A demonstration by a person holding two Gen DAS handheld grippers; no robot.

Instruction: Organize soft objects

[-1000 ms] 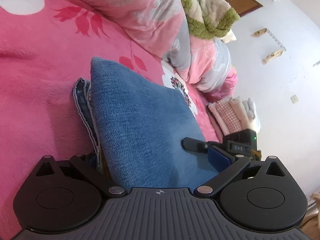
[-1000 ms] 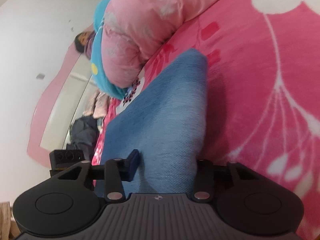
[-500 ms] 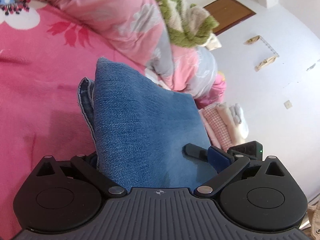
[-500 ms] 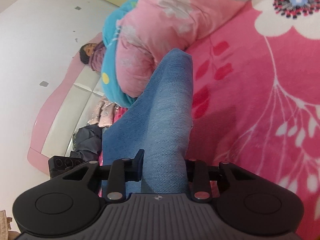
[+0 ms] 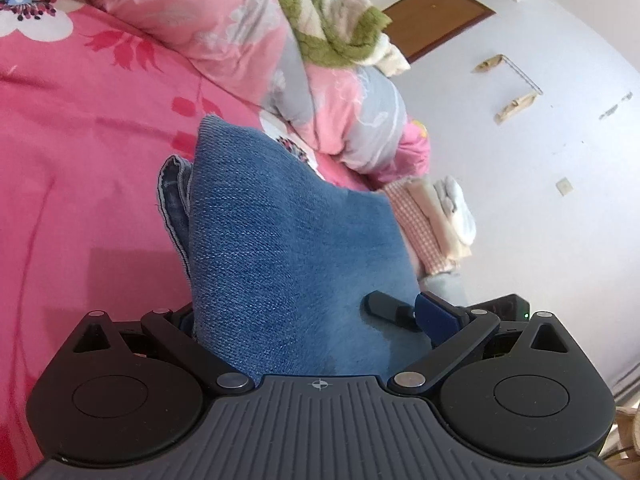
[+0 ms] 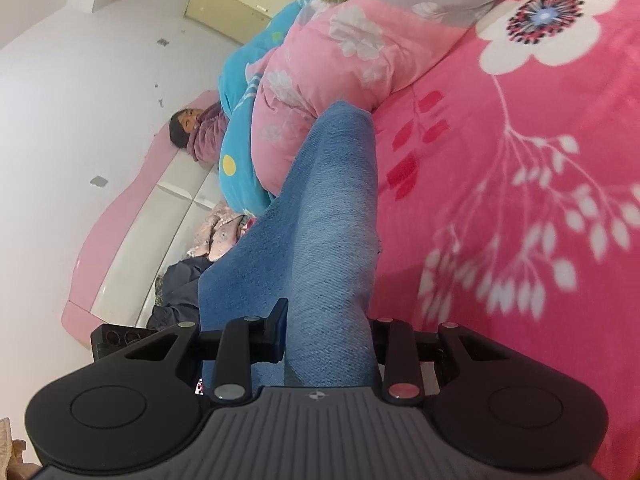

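We hold the folded jeans [image 5: 288,256] above the pink bed [image 5: 80,160], left gripper [image 5: 304,320] and right gripper [image 6: 328,332] both clenched on denim. Folding looks done; we judge placing on a pile remains.

No lettering, brand name, number or sign is showing legibly in either wrist view. The only mark is appearing on the ribbed grey body of each hand-held gripper: a small crosshair emblem [image 5: 319,385] in the left wrist view and the same crosshair emblem [image 6: 317,395] in the right wrist view, neither carrying any characters. A small black device [image 5: 510,308] at the right edge of the left wrist view is showing a green light, but any print on its face is too dark to read.
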